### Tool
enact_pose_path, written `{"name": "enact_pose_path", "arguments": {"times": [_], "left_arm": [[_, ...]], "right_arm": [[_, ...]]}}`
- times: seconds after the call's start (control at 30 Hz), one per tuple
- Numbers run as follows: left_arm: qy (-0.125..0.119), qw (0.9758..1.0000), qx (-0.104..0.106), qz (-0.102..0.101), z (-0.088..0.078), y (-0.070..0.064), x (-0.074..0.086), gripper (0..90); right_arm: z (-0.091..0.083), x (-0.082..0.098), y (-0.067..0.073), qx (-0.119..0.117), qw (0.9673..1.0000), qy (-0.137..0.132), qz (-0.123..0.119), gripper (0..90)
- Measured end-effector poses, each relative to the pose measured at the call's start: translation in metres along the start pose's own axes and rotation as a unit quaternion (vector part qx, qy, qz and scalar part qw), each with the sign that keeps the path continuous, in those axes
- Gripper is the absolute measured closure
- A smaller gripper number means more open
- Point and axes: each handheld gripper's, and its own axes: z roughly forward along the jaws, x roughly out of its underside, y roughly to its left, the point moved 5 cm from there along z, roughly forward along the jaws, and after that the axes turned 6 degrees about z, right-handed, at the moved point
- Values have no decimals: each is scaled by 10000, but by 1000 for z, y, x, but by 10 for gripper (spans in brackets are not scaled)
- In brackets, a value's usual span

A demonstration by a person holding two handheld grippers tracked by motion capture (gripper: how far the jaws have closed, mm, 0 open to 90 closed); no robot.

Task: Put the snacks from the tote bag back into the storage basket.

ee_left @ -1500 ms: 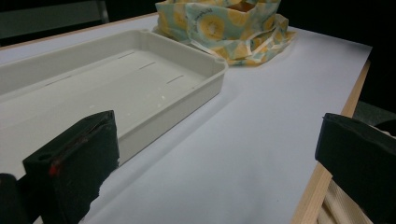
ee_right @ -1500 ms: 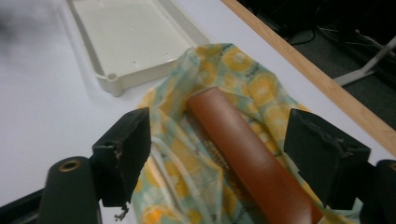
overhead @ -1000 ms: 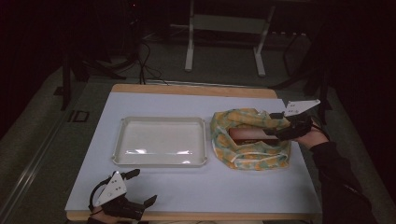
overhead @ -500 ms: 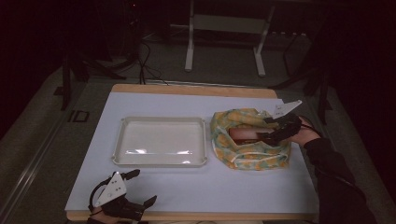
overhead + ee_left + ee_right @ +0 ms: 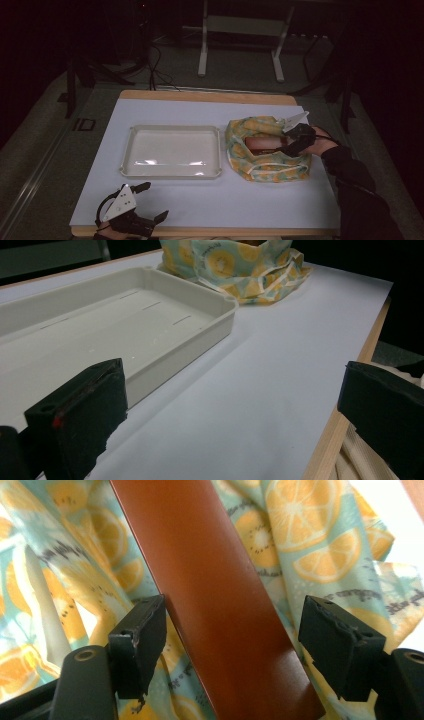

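Your right tongs (image 5: 232,645) have just been opening and straddle the brown box (image 5: 210,590) in the fruit-print bag (image 5: 265,150), pads clear of it, ready to grip; your left tongs (image 5: 225,415) rest wide open and empty beside the tray (image 5: 150,325).

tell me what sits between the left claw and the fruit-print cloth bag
In the high view, the shallow white plastic tray lies between the left claw and the fruit-print cloth bag, with bare white tabletop around it.
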Motion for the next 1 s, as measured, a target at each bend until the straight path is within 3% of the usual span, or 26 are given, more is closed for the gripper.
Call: {"name": "enact_pose_path", "arguments": {"times": [0.4, 0.57, 0.83, 0.97, 1.0], "left_arm": [[14, 10000, 40, 9, 1, -1, 0, 0], [17, 10000, 55, 35, 1, -2, 0, 0], [25, 10000, 69, 52, 1, -2, 0, 0], [17, 9999, 91, 52, 1, -2, 0, 0], [17, 9999, 96, 48, 1, -2, 0, 0]], "right_arm": [[11, 5, 1, -49, 9989, 415, -233, 297], [10, 6, 1, -45, 9987, 400, -307, 362], [5, 5, 5, -252, 9975, 378, -533, 421], [1, 4, 5, -270, 9980, 290, -490, 426], [-3, 2, 4, -293, 9985, 160, -445, 428]]}}
